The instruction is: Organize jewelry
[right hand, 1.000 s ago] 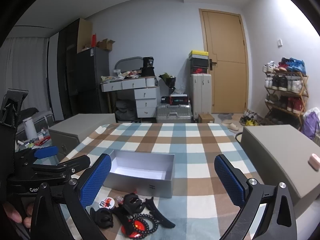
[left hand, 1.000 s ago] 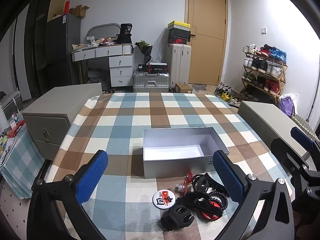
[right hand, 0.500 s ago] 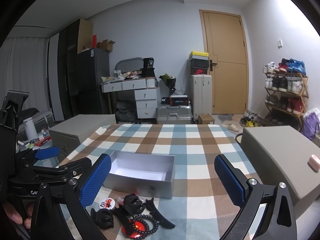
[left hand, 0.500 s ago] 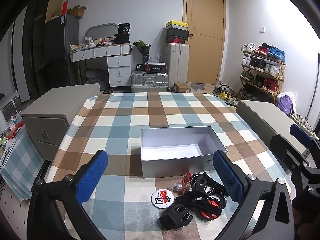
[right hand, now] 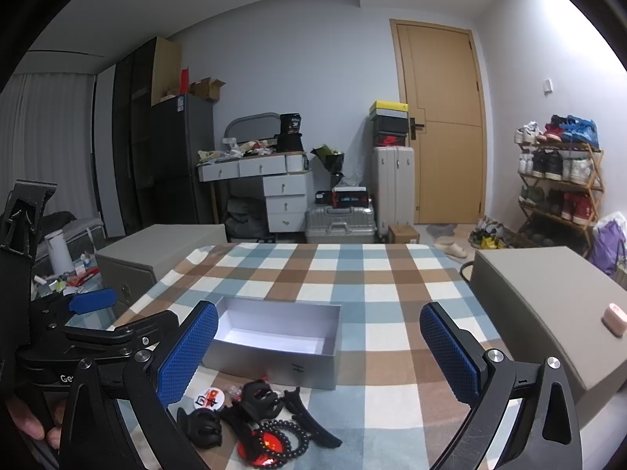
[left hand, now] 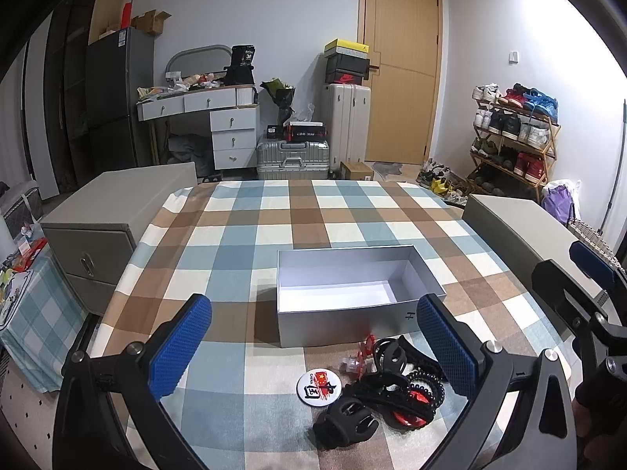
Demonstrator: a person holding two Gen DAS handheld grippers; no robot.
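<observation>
Jewelry (left hand: 386,389) lies heaped between and just ahead of the left gripper (left hand: 313,346) fingers, touching neither, below the box (left hand: 345,323). Left gripper spread wide, empty. Right gripper (right hand: 319,350) likewise spread, empty, jewelry toward its left finger.

An open grey box (left hand: 345,313) sits empty on the checked cloth. Just in front lies a pile: black hair clips (left hand: 347,419), a black bead bracelet (left hand: 425,385) and a round white badge (left hand: 318,384).
</observation>
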